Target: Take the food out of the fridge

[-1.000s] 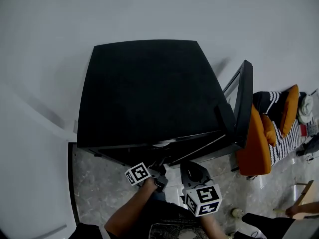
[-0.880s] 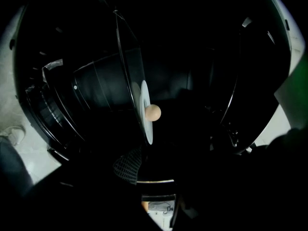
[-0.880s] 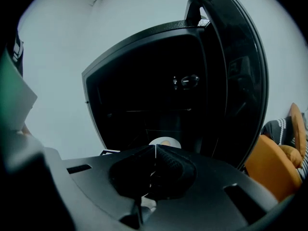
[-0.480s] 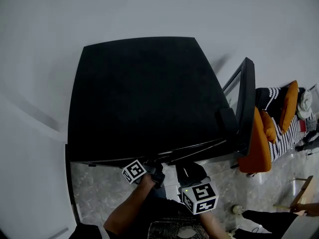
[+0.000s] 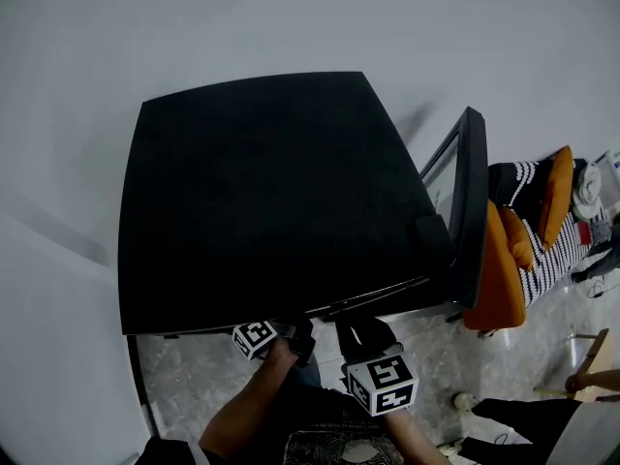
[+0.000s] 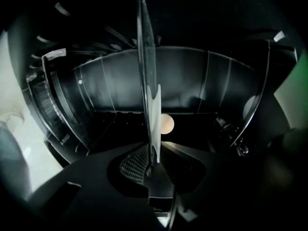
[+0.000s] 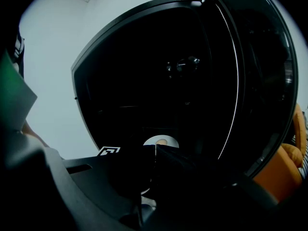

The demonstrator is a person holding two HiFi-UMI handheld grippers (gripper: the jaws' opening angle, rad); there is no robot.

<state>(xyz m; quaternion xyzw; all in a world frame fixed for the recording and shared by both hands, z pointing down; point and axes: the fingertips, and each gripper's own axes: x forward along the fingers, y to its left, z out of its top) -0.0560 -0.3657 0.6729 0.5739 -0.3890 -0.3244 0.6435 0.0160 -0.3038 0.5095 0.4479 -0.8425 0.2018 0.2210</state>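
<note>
Inside the fridge (image 5: 271, 192), low and near the front, there's the food (image 6: 167, 124): a small pale round lump with no long axis to speak of, sitting on a thin plate (image 6: 153, 107). My left gripper (image 6: 152, 170) has that plate pinched by its near rim, jaws closed on it. The plate runs edge-on straight away from me into the cabinet, with the food just past the jaw tips. So the way out is straight back toward me, plate kept level, I'd say. My right gripper (image 7: 155, 153) sits just right of the left one, jaws pressed together with nothing in them, and the plate shows just beyond its tips. Left is the nearer one, no question. Around it, shelf rails (image 6: 45, 88) line the left wall and the door (image 5: 472, 211) is swung open on the right, clear of the path. Farther right stands an orange chair (image 5: 499, 279). What might catch: the fridge's front edge overhead, and my own right gripper close alongside.
</note>
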